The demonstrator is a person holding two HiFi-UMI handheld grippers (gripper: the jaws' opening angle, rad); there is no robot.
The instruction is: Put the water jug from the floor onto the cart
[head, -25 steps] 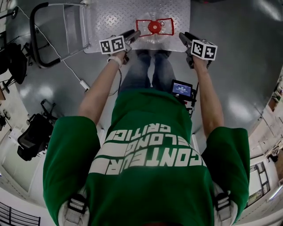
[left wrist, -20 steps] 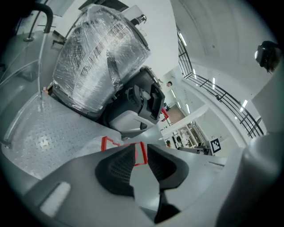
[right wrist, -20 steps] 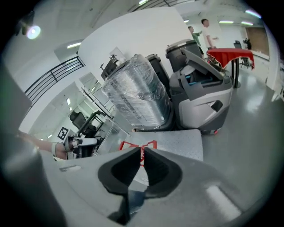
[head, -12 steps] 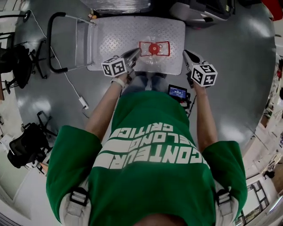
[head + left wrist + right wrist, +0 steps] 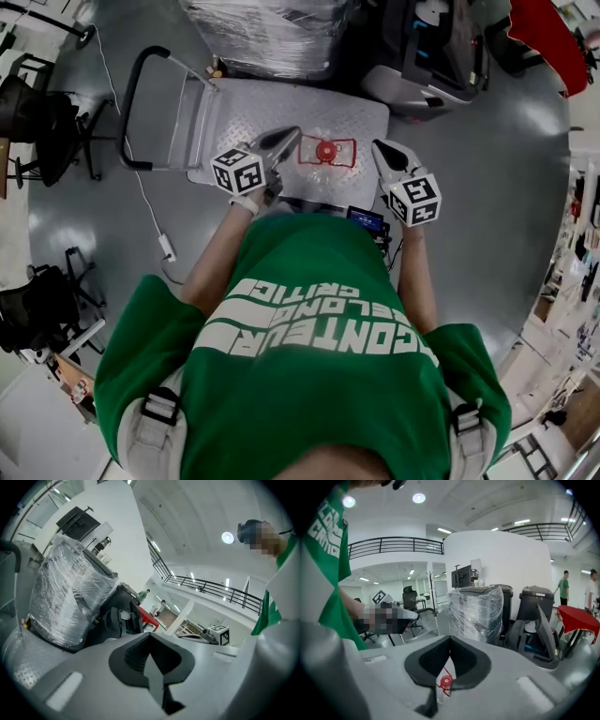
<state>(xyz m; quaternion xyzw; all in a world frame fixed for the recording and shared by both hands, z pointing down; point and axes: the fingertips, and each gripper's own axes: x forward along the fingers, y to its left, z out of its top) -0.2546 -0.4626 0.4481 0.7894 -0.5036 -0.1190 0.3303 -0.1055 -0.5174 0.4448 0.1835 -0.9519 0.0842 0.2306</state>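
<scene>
The clear water jug point(image 5: 325, 152), with a red cap and a red handle frame, stands upright on the cart's grey checker-plate deck point(image 5: 244, 103), near its front edge. My left gripper point(image 5: 291, 134) is in the air just left of the jug, shut and empty. To the jug's right my right gripper point(image 5: 380, 147) is likewise shut with nothing in it. In the left gripper view the jaws point(image 5: 150, 641) meet and point toward the room. In the right gripper view the jaws point(image 5: 450, 643) are pressed together, and the jug's red cap point(image 5: 446, 681) shows below them.
The cart's black push handle point(image 5: 141, 112) stands at its left end. Behind the cart are a plastic-wrapped pallet load point(image 5: 267, 33) and a dark machine point(image 5: 422, 56). Black chairs point(image 5: 37, 112) stand at far left. A white cable point(image 5: 155, 211) lies on the grey floor.
Both grippers have risen from beside the jug and come away from it. The person has straightened up, so the view is higher. The jug has stayed on the cart.
</scene>
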